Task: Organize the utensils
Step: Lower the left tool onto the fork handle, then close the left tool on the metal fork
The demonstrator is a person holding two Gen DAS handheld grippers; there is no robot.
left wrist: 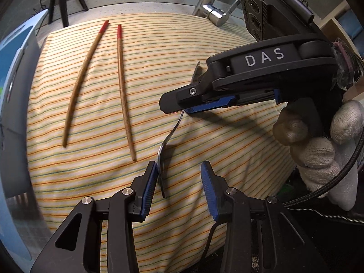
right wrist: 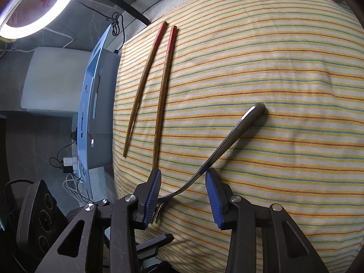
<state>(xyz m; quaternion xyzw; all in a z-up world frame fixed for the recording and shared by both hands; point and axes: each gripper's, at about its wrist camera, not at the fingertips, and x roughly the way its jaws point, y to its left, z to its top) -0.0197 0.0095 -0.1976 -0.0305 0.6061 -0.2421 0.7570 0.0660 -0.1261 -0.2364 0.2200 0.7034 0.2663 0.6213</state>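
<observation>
Both pairs of jaws stand partly open, gripping nothing: the left gripper (left wrist: 179, 177) and right gripper (right wrist: 184, 191) straddle the curved steel fork (right wrist: 227, 145). Two red-tipped wooden chopsticks (left wrist: 122, 91) lie left on the striped cloth (left wrist: 204, 36).

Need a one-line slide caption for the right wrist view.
Right gripper straddles a metal fork on the striped cloth, two red-tipped chopsticks laid side by side to its left.
</observation>
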